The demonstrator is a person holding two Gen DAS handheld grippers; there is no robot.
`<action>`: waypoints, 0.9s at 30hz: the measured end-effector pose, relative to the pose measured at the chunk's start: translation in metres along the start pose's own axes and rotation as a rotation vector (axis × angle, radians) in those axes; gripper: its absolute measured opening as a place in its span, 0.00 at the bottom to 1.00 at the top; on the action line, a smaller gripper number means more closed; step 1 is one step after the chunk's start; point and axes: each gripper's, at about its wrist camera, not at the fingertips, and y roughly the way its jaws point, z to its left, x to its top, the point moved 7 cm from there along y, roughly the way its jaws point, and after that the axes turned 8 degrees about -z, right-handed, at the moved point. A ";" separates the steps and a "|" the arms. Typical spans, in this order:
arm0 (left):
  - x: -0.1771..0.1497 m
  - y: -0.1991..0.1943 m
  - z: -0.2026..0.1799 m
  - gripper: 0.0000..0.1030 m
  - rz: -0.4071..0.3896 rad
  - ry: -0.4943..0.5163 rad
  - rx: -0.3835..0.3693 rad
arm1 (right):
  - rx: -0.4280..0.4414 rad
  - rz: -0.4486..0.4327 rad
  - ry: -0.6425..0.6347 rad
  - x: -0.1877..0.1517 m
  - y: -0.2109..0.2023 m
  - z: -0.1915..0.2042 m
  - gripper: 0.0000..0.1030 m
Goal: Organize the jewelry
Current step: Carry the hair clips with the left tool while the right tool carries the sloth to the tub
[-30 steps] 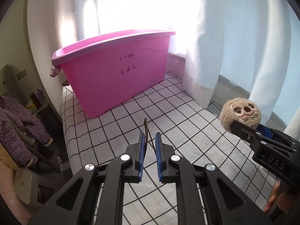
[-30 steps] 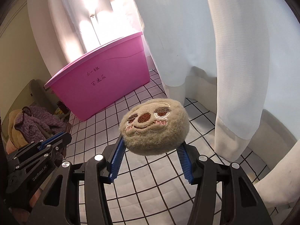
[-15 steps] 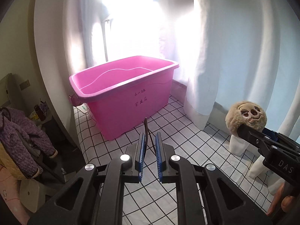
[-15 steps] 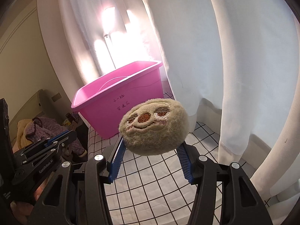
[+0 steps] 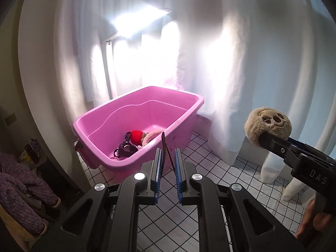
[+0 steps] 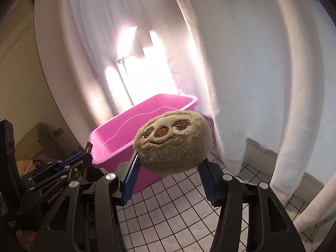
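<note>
Looking through the left wrist view first, I see my left gripper [image 5: 168, 161] at lower centre with its blue pads nearly pressed together, pinching a thin dark strip [image 5: 166, 147] that stands upright between them; I cannot tell what the strip is. Beyond the fingertips, at mid-frame, a pink plastic tub [image 5: 134, 130] sits on a white cloth with a black grid [image 5: 210, 168]. Inside the tub, toward its near end, lie a red ball-shaped item [image 5: 136, 137], a pale fuzzy ring [image 5: 150, 137] touching it, and a cluster of dark jewelry pieces [image 5: 125, 149]. At right of frame, my right gripper [image 5: 260, 138] enters from the lower right corner, clamped on a round tan plush face [image 5: 267, 127]. White curtains [image 5: 210, 63] fill the upper half, with bright backlight at upper centre. A purple fleecy garment [image 5: 19, 189] occupies the lower left.

In the right wrist view, I see my right gripper [image 6: 170, 168] at lower centre, jaws held partly apart with both blue pads pressing the sides of the plush face [image 6: 172, 145], which sits at mid-frame, embroidered features tilted upward. The pink tub [image 6: 124, 138] is directly behind it, left of centre; its contents are hidden from here. My left gripper [image 6: 89, 149] appears at the left edge, side-on, the strip's tip projecting past its fingers. The grid cloth [image 6: 178, 210] covers the lower frame; curtains [image 6: 262, 73] hang at right.
</note>
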 end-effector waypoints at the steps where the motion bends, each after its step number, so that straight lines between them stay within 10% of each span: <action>1: 0.004 0.004 0.008 0.12 -0.004 0.012 -0.014 | -0.015 -0.004 0.005 0.002 0.006 0.006 0.50; 11: 0.040 0.048 0.067 0.12 0.006 0.063 -0.100 | -0.097 -0.003 0.017 0.021 0.054 0.048 0.50; 27: 0.047 0.101 0.123 0.13 0.087 -0.051 -0.015 | 0.021 0.020 -0.015 0.053 0.122 0.078 0.50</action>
